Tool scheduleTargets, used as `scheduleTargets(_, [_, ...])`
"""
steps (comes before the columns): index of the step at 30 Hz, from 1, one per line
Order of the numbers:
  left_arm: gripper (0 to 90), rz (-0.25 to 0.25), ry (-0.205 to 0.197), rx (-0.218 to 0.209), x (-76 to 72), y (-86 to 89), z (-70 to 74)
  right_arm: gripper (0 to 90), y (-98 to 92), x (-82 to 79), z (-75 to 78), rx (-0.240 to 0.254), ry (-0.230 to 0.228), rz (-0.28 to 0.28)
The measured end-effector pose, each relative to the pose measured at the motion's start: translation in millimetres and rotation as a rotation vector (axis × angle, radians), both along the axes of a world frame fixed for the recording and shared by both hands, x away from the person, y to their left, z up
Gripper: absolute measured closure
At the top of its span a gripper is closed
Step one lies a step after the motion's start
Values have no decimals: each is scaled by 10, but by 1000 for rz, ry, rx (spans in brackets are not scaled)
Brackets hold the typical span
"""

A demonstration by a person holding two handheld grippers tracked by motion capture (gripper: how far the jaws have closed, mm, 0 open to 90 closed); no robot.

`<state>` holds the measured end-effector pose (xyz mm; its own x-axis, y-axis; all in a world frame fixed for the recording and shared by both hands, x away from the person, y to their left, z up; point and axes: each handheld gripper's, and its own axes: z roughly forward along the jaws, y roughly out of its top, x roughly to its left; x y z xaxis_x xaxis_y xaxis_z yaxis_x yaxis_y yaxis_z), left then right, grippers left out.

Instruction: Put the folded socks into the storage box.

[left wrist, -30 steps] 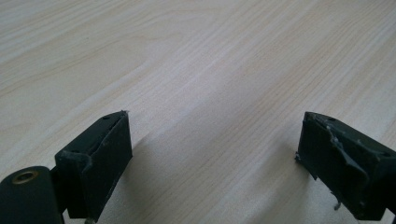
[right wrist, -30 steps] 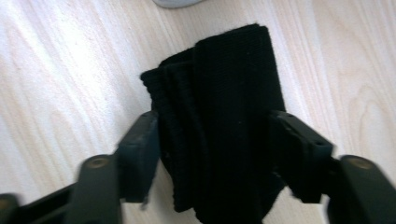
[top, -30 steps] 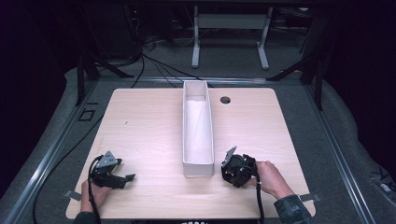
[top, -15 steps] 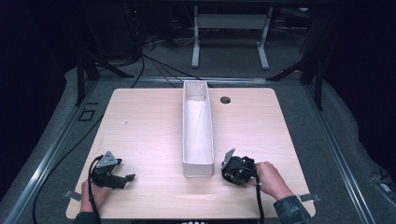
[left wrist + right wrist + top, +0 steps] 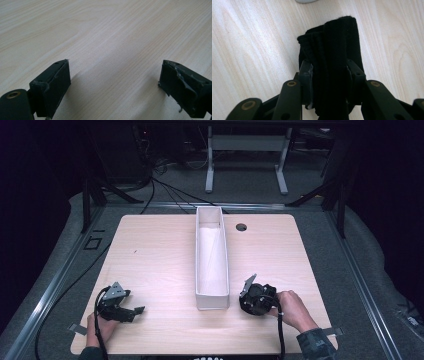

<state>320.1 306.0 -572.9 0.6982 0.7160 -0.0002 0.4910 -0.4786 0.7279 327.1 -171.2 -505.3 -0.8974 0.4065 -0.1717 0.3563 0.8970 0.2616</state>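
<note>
My right gripper point(image 5: 328, 72) is shut on a rolled black ribbed cloth point(image 5: 332, 47), which sticks out past the fingers just above the wood. From above, that right gripper point(image 5: 252, 300) sits low at the table's front, just right of the near end of a long narrow white box point(image 5: 211, 292). A hand point(image 5: 292, 307) holds it. My left gripper point(image 5: 135, 312) rests at the front left corner, and in its own view the left gripper point(image 5: 113, 82) stands open over bare wood, with nothing between the pads point(image 5: 56, 80).
The light wooden table point(image 5: 150, 255) has a round cable hole point(image 5: 241, 227) right of the box's far end. The white box runs front to back along the middle. Cables trail over the dark floor point(image 5: 165, 190) behind, by a grey stand point(image 5: 245, 145).
My right gripper has sunk a little toward the table's front with the black cloth in it. The left gripper has stayed put.
</note>
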Motion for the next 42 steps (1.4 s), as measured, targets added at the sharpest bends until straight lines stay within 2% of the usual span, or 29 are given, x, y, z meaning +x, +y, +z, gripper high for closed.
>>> scheduleTargets(3, [98,0,0,0,0,0,0,639,-15,4,43,-12,-18,-4])
scheduleTargets(4, [98,0,0,0,0,0,0,639,-19,8,51,-2,-5,-5])
scheduleTargets(15, [98,0,0,0,0,0,0,638,-25,27,170,-11,-20,-4])
scheduleTargets(42, [98,0,-1,0,0,0,0,635,-32,112,565,-36,-16,3])
